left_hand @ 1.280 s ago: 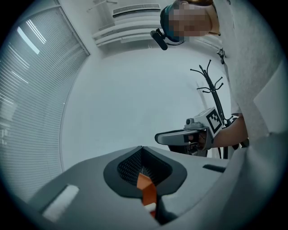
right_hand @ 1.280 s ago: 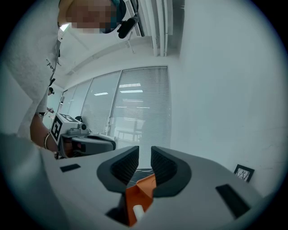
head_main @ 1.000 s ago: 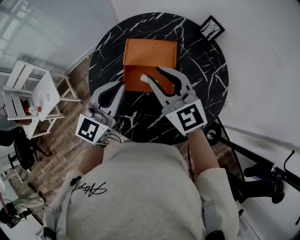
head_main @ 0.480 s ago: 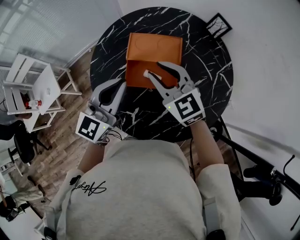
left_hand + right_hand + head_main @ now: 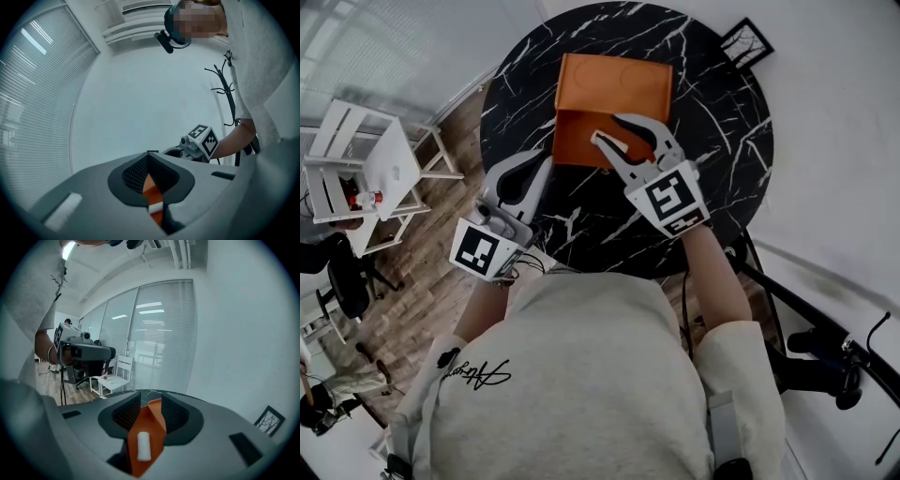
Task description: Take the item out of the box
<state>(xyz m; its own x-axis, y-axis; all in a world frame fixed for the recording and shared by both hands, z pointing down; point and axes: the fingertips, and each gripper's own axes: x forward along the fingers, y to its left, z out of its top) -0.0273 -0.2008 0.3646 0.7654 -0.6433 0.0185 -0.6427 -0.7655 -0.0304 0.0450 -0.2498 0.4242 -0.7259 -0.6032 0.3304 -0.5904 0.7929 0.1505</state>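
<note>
On the left of the black table, my left gripper hangs level, jaws pressed together, just beside the orange box. Over the open box my right gripper jaws have just been opening: wide, white item lying inside between them.

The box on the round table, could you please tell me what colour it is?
The box is orange, clearest in the head view.

Left gripper closed; right gripper just opened, unladen.
</note>
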